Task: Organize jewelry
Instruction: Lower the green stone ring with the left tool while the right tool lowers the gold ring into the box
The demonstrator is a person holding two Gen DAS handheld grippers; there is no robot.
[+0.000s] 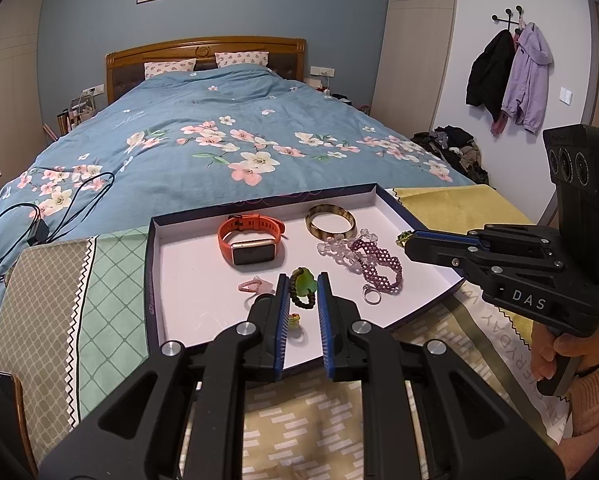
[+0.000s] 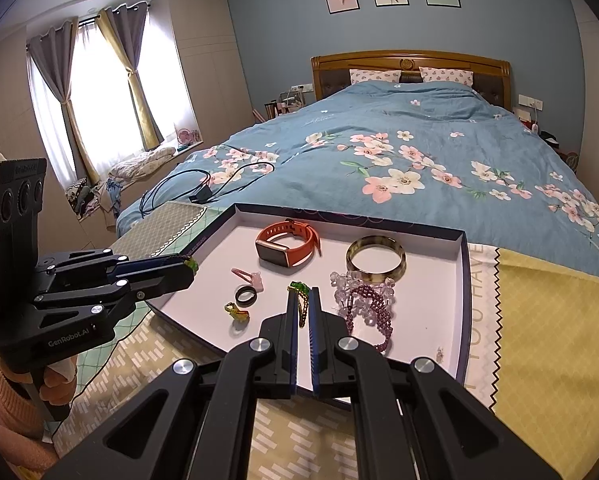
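A shallow white tray (image 1: 187, 280) (image 2: 439, 320) holds an orange smartwatch (image 1: 251, 240) (image 2: 287, 246), a tortoiseshell bangle (image 1: 330, 222) (image 2: 375, 258), clear and purple bead bracelets (image 1: 375, 264) (image 2: 369, 308), a pink hair clip (image 1: 253, 285) (image 2: 248, 277), a silver ring (image 1: 371, 294) and a black ring (image 2: 245, 295). My left gripper (image 1: 302, 292) (image 2: 189, 266) holds a dark bead bracelet with a green stone (image 1: 302, 284) between its jaws. My right gripper (image 2: 304, 308) (image 1: 405, 240) is shut on a green-and-gold chain piece (image 2: 299, 292).
The tray lies on patterned cloths (image 1: 79, 280) at the foot of a bed with a blue floral quilt (image 1: 219, 128). A black cable and charger (image 1: 39, 232) lie on the quilt at left. Coats (image 1: 511, 76) hang on the right wall.
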